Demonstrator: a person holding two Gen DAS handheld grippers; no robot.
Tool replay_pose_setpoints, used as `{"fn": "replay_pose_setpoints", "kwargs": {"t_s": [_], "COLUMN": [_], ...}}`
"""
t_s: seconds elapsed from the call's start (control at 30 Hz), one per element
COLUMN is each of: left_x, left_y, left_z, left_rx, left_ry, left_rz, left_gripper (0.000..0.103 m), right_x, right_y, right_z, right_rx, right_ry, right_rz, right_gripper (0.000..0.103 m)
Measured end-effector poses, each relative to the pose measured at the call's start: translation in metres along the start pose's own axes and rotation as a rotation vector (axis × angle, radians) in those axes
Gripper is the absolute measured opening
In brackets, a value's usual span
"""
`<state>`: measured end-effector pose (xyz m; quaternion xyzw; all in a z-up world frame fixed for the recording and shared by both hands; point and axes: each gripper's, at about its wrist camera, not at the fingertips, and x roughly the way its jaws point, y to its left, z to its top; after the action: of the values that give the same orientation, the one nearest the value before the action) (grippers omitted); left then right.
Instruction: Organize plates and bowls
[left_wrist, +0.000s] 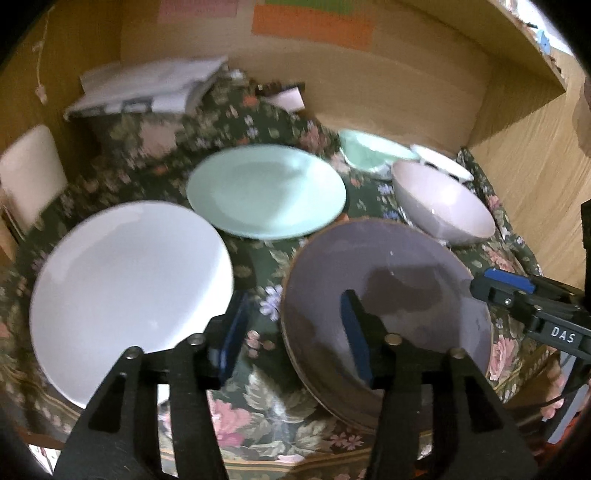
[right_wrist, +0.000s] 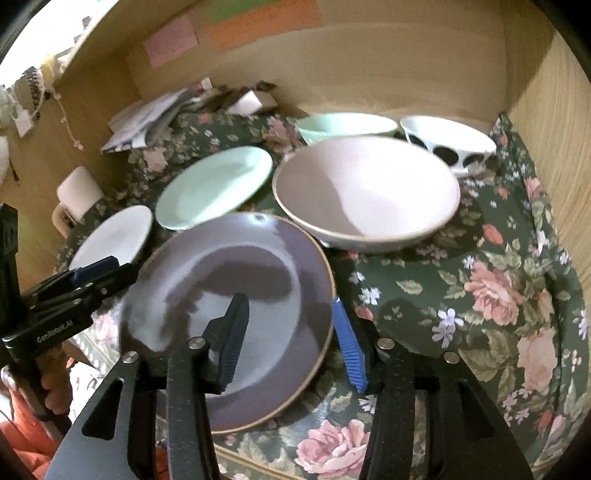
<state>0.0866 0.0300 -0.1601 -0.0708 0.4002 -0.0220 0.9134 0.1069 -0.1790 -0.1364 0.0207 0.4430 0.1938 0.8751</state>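
Where a dark green cloth (right_wrist: 424, 280) printed with pink roses covers the table, the crockery sits spread out, smooth and glossy against the soft weave. A round purple plate (right_wrist: 236, 306) with a thin brown rim lies nearest. The left gripper (left_wrist: 295, 328) straddles its left edge, one blue ribbed pad over the plate and one over the cloth, jaws parted and neither pad pressing. The right gripper (right_wrist: 291, 339) straddles the opposite edge the same way, its fingers apart and gripping nothing. To the left lies a flat white plate (left_wrist: 129, 291), and behind it a shallow mint plate (left_wrist: 266, 192), blurred at its rim. A deep pale pink bowl (right_wrist: 365, 192) stands behind the purple plate, with a mint bowl (right_wrist: 347, 127) and a white bowl with dark oval spots (right_wrist: 447, 146) farther back, both partly hidden by it. Folded papers (left_wrist: 147, 88) and a pale mug (right_wrist: 79, 195) sit near the wooden back wall (right_wrist: 369, 66), too smeared to read.
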Motion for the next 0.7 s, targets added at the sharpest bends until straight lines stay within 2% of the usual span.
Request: {"fn": "replay_pose_setpoints", "kwargs": {"t_s": [0.1, 0.17, 0.23, 0.33, 0.5, 0.57, 0.7], "left_x": [-0.012, -0.021, -0.031, -0.044, -0.06, -0.065, -0.074], "left_y": [0.004, 0.008, 0.011, 0.018, 0.033, 0.041, 0.054], "left_z": [0.004, 0.008, 0.01, 0.013, 0.013, 0.012, 0.007], "left_rx": [0.001, -0.001, 0.0, 0.001, -0.011, -0.024, -0.034], "left_ry": [-0.038, -0.067, -0.102, -0.144, -0.185, -0.192, -0.222], "left_rz": [0.011, 0.028, 0.05, 0.081, 0.125, 0.135, 0.177], "left_gripper": [0.064, 0.073, 0.076, 0.087, 0.088, 0.094, 0.097], "right_x": [-0.008, -0.012, -0.015, -0.015, -0.011, -0.008, -0.003], "right_y": [0.01, 0.017, 0.026, 0.037, 0.059, 0.069, 0.086], "right_z": [0.006, 0.01, 0.014, 0.02, 0.027, 0.03, 0.035], "right_rx": [-0.022, -0.039, -0.058, -0.081, -0.12, -0.135, -0.158], "right_ry": [-0.036, -0.058, -0.074, -0.088, -0.096, -0.095, -0.092], "right_rz": [0.009, 0.018, 0.031, 0.053, 0.099, 0.117, 0.151], "right_gripper": [0.056, 0.059, 0.062, 0.065, 0.069, 0.07, 0.077]}}
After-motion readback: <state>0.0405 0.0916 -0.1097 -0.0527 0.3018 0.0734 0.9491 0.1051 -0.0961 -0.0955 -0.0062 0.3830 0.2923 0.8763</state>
